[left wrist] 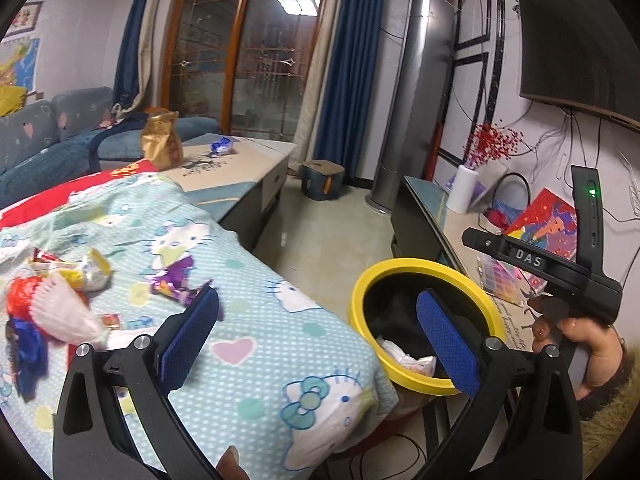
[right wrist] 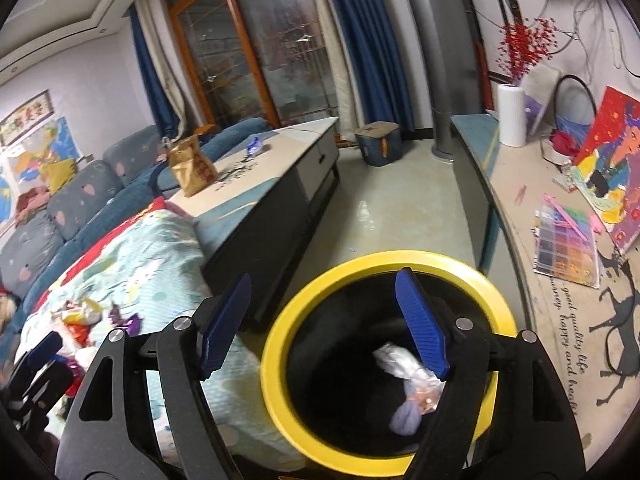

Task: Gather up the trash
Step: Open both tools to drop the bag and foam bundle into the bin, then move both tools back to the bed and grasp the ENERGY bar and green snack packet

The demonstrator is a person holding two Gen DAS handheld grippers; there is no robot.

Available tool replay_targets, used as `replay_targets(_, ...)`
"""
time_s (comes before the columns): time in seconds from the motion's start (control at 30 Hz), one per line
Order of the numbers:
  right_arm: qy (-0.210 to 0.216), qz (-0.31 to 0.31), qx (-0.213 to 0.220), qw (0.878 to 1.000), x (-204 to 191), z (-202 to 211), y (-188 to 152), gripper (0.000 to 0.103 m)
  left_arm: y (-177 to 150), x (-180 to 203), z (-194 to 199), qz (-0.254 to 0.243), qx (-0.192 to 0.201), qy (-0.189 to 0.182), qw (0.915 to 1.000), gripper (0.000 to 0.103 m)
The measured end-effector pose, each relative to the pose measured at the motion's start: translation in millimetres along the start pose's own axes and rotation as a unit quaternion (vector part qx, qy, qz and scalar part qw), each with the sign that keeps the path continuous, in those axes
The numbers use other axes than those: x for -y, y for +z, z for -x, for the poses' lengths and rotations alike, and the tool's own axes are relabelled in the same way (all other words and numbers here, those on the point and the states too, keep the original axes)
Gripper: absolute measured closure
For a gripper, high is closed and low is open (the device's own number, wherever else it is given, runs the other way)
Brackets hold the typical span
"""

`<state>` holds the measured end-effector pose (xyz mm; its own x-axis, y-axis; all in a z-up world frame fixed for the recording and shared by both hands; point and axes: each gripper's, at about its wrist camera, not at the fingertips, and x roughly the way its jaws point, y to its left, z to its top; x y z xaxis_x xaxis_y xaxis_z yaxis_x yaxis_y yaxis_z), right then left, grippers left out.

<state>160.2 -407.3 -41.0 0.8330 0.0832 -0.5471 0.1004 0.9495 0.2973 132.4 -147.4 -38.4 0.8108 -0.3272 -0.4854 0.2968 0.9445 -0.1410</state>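
Since what is left to collect is mostly crumpled foil and plastic wrappers (left wrist: pixel 64 280), lying in a loose heap on the cartoon-cat blanket (left wrist: pixel 256 320), I'd judge it all feather-light, soft and crackly, apt to slip or spring out of a loose pinch. A bunched fold or twisted end looks the best place to take hold, rather than a flat glossy face. One purple wrapper (left wrist: pixel 176 286) lies apart from the heap, nearer the blanket's edge, just beyond the left gripper (left wrist: pixel 316 334), whose jaws stand wide with nothing between them.

Beside the blanket sits the yellow-rimmed bin (right wrist: pixel 276 360), dark inside. Some pale crumpled paper or plastic (right wrist: pixel 408 384) already lies at the bottom; what else is down there I cannot tell. Over the bin's mouth hangs the right gripper (right wrist: pixel 332 324), pads well apart and empty.

Further off, on the low table (right wrist: pixel 288 148), a gold snack bag (right wrist: pixel 192 168) stands upright and a small blue wrapper (right wrist: pixel 254 145) lies near it, both well apart from the bin.
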Motion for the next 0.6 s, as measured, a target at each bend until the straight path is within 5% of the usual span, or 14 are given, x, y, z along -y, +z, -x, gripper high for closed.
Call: replay_targets(0.6,0.069,0.043,-0.017,0.997,-67,14,-11,0.035,5,-54,43,0.026,0.045,0.075,0.9959,0.007)
